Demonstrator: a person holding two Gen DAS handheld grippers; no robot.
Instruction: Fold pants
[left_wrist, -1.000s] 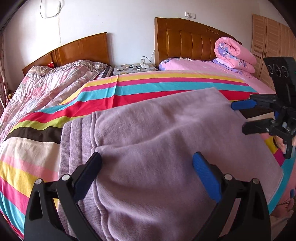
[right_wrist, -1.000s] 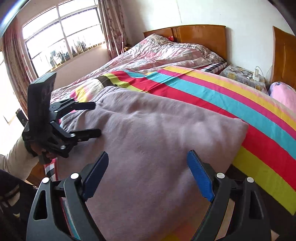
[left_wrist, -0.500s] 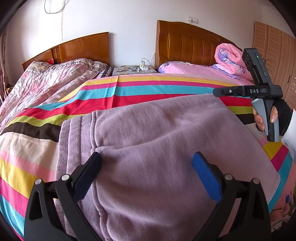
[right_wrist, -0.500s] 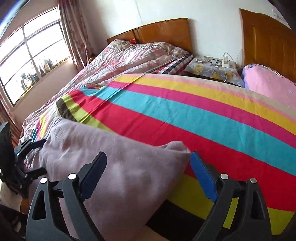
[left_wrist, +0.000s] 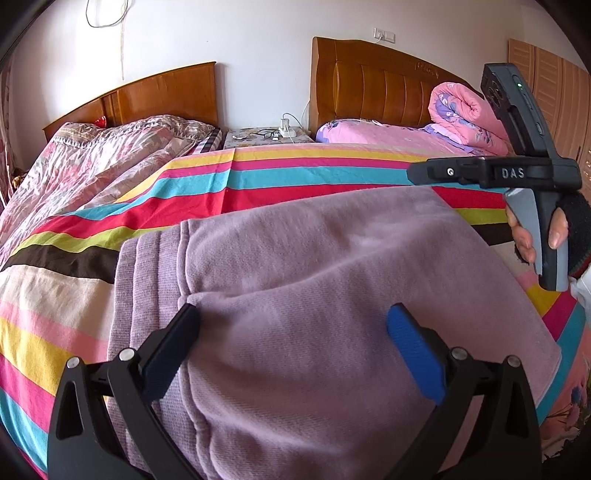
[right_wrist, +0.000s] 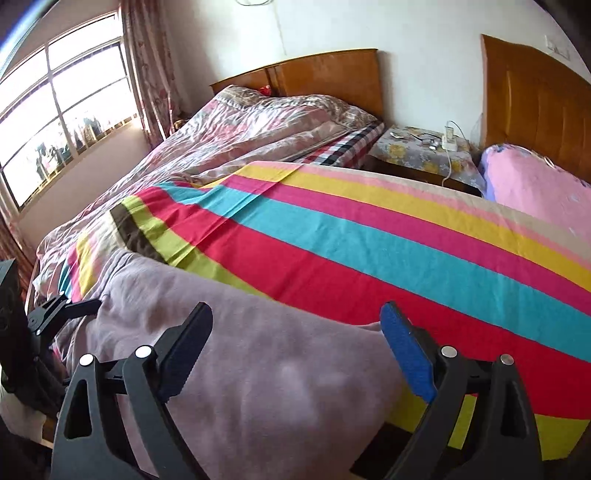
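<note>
The pants (left_wrist: 314, 295), one soft purple pair, were seen in the left view folded flat on the striped sheet (left_wrist: 258, 184), with the left gripper (left_wrist: 291, 325) held wide open above them and nothing pinched. In the right view the right gripper (right_wrist: 295, 328) was also spread open and empty over the pants' edge. One more fold was judged to be next, so an edge would need to be pinched.

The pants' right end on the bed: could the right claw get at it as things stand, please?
Probably yes. The right claw is open just above that end of the pants, nothing lies between them, and the striped sheet around is bare.
</note>
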